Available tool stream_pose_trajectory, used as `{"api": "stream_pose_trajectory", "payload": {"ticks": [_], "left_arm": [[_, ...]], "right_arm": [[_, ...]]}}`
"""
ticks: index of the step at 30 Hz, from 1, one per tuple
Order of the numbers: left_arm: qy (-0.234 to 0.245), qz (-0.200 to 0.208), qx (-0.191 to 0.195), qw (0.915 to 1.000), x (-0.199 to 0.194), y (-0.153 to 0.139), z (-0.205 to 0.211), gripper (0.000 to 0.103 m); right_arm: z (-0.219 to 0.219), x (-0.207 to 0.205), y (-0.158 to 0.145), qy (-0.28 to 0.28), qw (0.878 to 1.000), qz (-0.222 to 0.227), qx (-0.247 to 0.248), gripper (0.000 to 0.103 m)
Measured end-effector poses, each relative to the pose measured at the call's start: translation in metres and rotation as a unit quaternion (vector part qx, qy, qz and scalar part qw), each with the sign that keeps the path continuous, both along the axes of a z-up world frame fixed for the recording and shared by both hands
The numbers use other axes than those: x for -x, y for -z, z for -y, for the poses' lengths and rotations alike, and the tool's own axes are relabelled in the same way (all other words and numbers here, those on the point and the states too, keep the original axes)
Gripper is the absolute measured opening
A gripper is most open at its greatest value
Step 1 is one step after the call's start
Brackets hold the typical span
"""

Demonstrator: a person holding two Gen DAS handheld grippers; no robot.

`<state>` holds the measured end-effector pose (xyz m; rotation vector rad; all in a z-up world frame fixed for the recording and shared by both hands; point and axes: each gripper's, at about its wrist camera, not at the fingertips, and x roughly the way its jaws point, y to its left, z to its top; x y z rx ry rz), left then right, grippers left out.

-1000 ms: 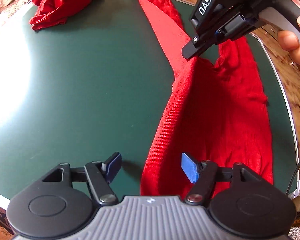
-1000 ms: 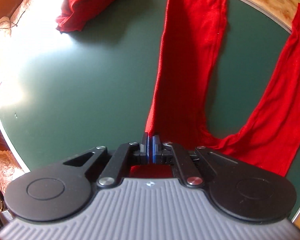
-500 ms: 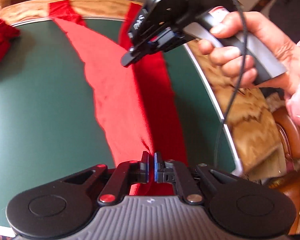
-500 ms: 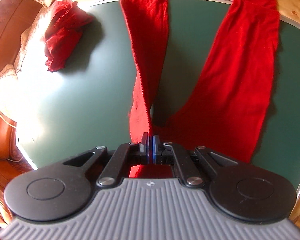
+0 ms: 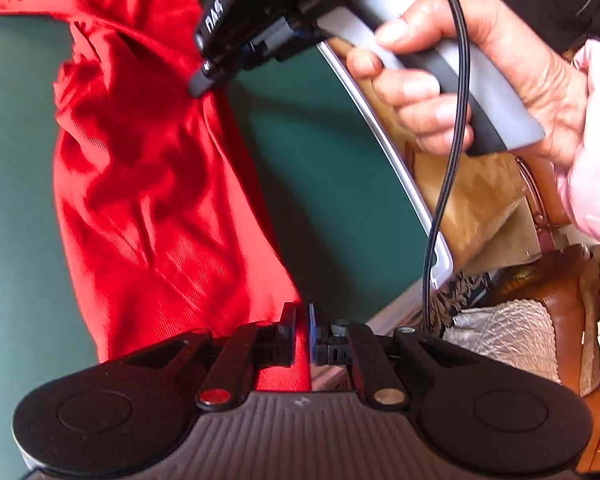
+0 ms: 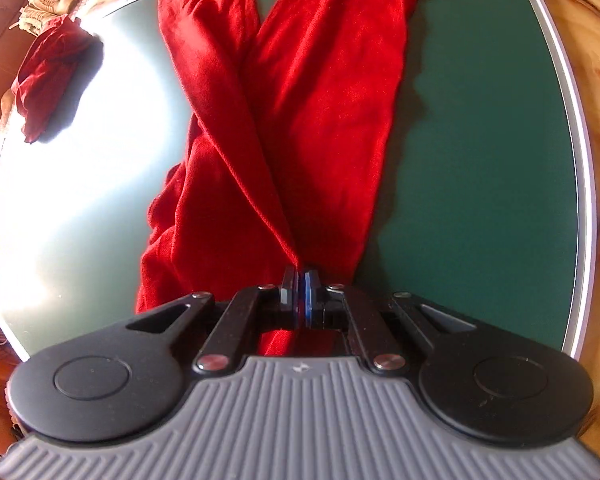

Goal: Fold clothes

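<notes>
Red garment (image 5: 152, 184) is held bunched above the green table (image 6: 480, 160), pinched by the left gripper (image 5: 302, 332) at one edge and by the right gripper (image 6: 300, 292) at another; fold judged mid-way, laying flat and aligning is called for next

Green table (image 6: 480, 160) with a silver rim; red trousers (image 6: 320, 80) stretch ahead of the right tongs (image 6: 300, 294), a crumpled red garment (image 6: 48, 76) far left.

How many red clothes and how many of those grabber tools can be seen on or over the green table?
Red garments: 2, the red trousers held up and a crumpled red garment at the table's far side.
Handheld grippers: 2, the left gripper and the right gripper.
Total: 4
</notes>
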<state>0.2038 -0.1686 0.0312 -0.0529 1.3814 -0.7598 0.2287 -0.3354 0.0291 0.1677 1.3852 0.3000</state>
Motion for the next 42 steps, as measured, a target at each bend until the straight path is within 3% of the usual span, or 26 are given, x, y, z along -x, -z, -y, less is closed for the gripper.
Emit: {"api": "stream_pose_trajectory", "payload": {"ticks": [4,10,12,15,19,21,25,29,34,38,42], "left_arm": [[0.010,0.004,-0.003,0.9999,0.009,-0.001,0.003,0.007],[0.022,0.060,-0.023,0.9977,0.018,-0.023,-0.014,0.010],[0.023,0.055,-0.038,0.9975,0.012,-0.018,-0.012,0.010],[0.032,0.046,-0.052,0.9971,0.006,-0.015,-0.016,0.010],[-0.011,0.008,-0.027,0.9995,-0.005,-0.008,-0.032,0.010],[-0.015,0.002,-0.023,0.9996,-0.004,-0.007,-0.044,0.010],[-0.018,-0.009,-0.016,0.9997,-0.010,-0.005,-0.054,0.010],[-0.027,-0.021,-0.008,0.9994,-0.014,-0.003,-0.059,0.010],[-0.044,-0.031,-0.004,0.9985,-0.012,0.002,-0.060,0.010],[-0.068,-0.043,-0.001,0.9967,-0.015,0.002,-0.069,0.010],[-0.098,-0.055,0.008,0.9937,-0.007,0.022,-0.058,0.010]], "right_arm": [[0.007,0.008,-0.003,0.002,1.000,0.007,-0.013,0.005],[0.011,0.003,-0.001,0.013,1.000,0.014,-0.020,0.005],[0.011,0.003,0.002,0.016,0.999,0.017,-0.023,0.005],[-0.001,-0.030,0.006,0.020,0.999,0.017,-0.028,0.006],[-0.011,-0.040,0.014,0.018,0.999,0.019,-0.028,0.006],[-0.013,-0.041,0.011,0.012,0.999,0.023,-0.018,0.008],[-0.018,-0.051,-0.007,0.001,0.998,0.066,0.016,0.030],[-0.041,-0.078,-0.022,-0.041,0.992,0.121,0.017,0.036],[-0.104,-0.138,-0.025,-0.123,0.978,0.165,-0.006,0.038],[-0.150,-0.171,-0.016,-0.196,0.960,0.194,0.046,0.038],[-0.170,-0.191,-0.004,-0.253,0.944,0.197,0.085,0.037]]}}
